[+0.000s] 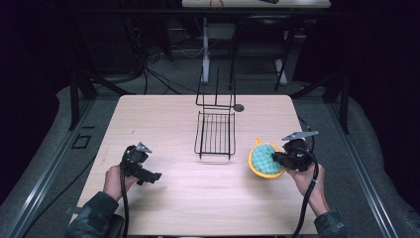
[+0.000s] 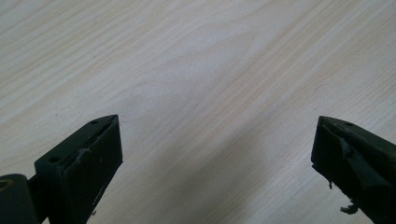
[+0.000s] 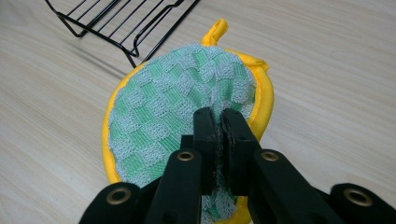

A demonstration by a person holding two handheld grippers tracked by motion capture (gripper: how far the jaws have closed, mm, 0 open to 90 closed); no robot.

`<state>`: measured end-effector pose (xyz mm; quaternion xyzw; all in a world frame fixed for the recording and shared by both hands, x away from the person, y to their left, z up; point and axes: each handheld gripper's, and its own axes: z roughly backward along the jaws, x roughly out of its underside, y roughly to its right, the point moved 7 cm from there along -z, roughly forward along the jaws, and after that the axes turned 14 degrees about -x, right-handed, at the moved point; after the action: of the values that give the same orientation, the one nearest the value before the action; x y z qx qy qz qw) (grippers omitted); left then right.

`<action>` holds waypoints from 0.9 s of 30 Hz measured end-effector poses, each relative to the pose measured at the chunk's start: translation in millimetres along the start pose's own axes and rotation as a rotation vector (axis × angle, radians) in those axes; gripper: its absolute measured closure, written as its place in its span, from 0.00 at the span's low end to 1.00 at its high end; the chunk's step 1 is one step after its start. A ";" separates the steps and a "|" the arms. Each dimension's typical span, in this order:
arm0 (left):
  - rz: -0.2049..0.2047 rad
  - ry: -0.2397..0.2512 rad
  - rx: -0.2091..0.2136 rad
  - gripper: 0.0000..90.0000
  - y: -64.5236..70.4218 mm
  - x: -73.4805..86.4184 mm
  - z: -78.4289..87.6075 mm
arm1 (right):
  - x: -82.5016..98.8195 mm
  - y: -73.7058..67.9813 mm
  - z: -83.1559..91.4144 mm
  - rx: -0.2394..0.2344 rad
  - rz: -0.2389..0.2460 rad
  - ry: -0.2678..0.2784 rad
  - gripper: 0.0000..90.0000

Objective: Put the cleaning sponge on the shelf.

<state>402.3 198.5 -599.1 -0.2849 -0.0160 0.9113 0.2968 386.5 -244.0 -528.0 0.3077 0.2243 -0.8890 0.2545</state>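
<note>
A round pot holder (image 1: 265,159) (image 3: 173,116), green checked cloth with a yellow rim and loop, lies at the table's right, just right of a black wire rack (image 1: 215,133) (image 3: 126,21). My right gripper (image 1: 276,157) (image 3: 218,122) is shut on the pot holder, pinching a fold of its green cloth between the jaws. At the table's left my left gripper (image 1: 151,176) (image 2: 215,163) is held open above bare wood, jaws wide apart with nothing between them.
The light wooden table (image 1: 163,124) carries the rack at its middle, with upright wires at the rack's far end and a small dark round thing (image 1: 239,107) beside them. Dark floor, cables and stand legs lie beyond the far edge.
</note>
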 end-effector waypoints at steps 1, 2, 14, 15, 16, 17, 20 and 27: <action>0.000 0.000 0.002 0.02 0.1 0.0 0.1 | -0.1 0.2 -1.1 -0.003 0.002 -0.006 0.96; -0.001 0.000 0.002 0.02 0.2 0.0 0.4 | -0.4 0.4 -2.8 0.000 -0.001 -0.005 0.96; 0.000 0.001 0.001 0.02 0.0 -0.2 0.1 | -15.7 -6.2 -8.8 -0.010 0.024 0.015 0.97; -0.001 0.001 0.002 0.02 0.1 -0.2 0.1 | -17.5 -6.9 -9.2 -0.009 0.026 0.019 0.97; -0.001 0.000 0.004 0.02 0.3 -0.1 0.3 | -19.4 -7.5 -9.8 -0.011 0.029 0.022 0.97; -0.002 0.001 0.002 0.02 0.5 -0.3 0.4 | -21.3 -8.6 -10.3 -0.012 0.024 0.028 0.97; -0.001 0.001 0.002 0.02 0.6 -0.3 0.6 | -27.0 -10.7 -11.5 -0.014 0.039 0.036 0.97; 0.001 0.003 0.003 0.02 -0.8 0.0 0.7 | -39.7 -18.7 -18.0 -0.026 0.055 0.047 0.97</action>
<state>402.4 199.3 -598.4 -0.2858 -0.0139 0.9110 0.2969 410.3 -207.2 -510.0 0.3313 0.2334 -0.8710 0.2776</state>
